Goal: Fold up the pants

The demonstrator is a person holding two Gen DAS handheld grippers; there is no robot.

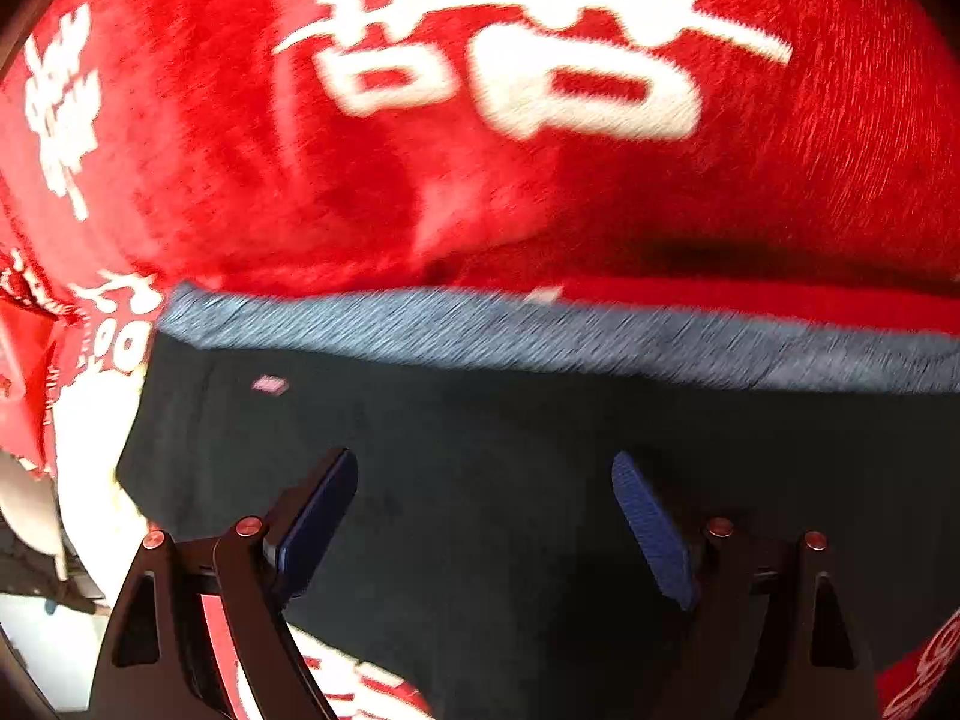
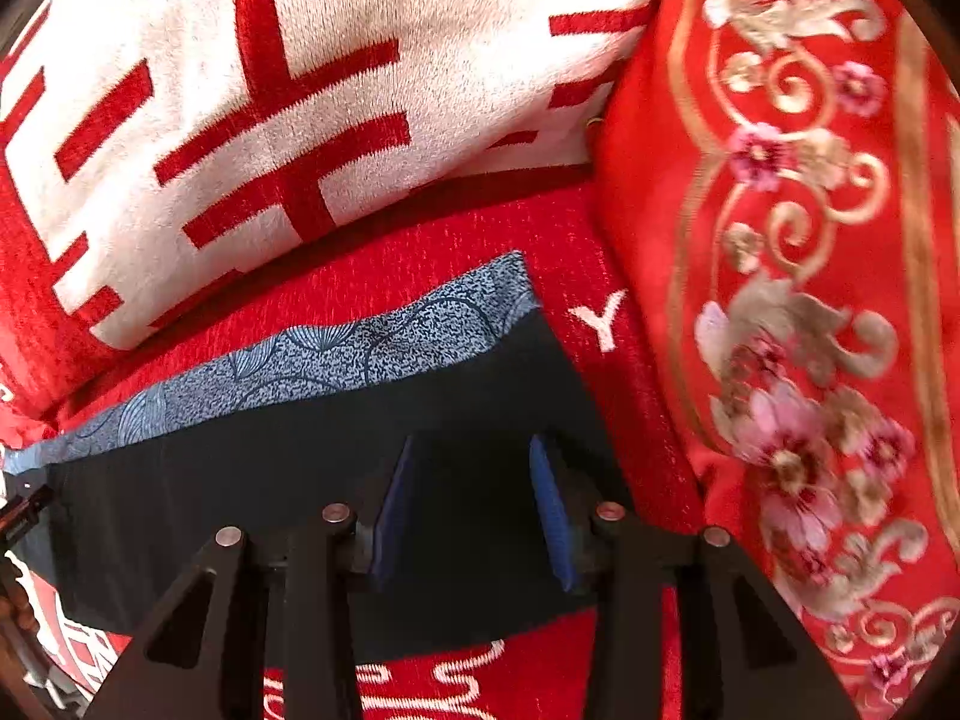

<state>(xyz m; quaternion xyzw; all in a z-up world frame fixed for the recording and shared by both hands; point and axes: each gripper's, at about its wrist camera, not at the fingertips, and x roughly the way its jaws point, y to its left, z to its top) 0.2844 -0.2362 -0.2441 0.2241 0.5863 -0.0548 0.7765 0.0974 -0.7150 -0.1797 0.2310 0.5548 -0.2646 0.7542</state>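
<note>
The left gripper [image 1: 483, 474] has its ribbed blue pads [image 1: 651, 531] spread wide, with nothing pinched between them. Directly under and ahead of it lie the pants [image 1: 480, 432], smooth dark fabric laid flat, bounded just beyond by a blue-grey speckled waistband [image 1: 540, 330], blurred here. Past that band spreads a plush red blanket [image 1: 300, 180] with white woven characters.

The right gripper [image 2: 471, 450] has its jaws partly apart; dark cloth lies beneath and between the pads, though a pinch cannot be made out. Just beyond its tips the waistband [image 2: 336, 354] shows a fan-scale pattern. Farther ahead rests a fuzzy white-and-red cushion [image 2: 300, 90]; to the gripper's right, a satiny red embroidered floral pillow [image 2: 780, 300].
</note>
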